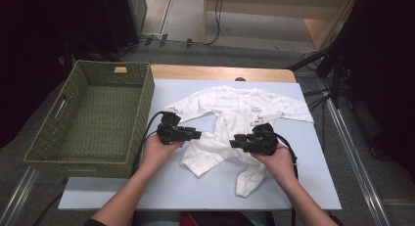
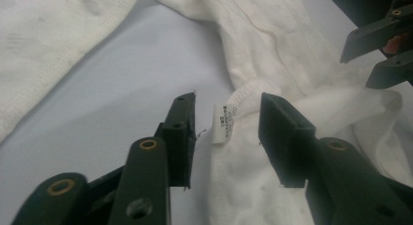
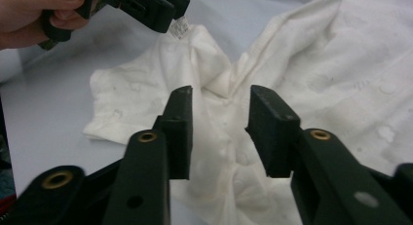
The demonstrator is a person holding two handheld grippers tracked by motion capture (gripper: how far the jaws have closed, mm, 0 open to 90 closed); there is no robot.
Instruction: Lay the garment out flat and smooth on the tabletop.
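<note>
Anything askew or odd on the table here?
The white baby romper is half bunched: its lower legs are folded up in a crumpled heap, while sleeves lie flat. Both grippers, left and right, stand open.

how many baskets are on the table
1: a green woven basket at the table's left edge, left of the white baby romper and the left gripper.

Romper (image 1: 235, 119) lies on the table (image 1: 303, 187), basket (image 1: 93, 113) to its left; left gripper (image 1: 195, 134) and right gripper (image 1: 234, 143) over its legs.
</note>
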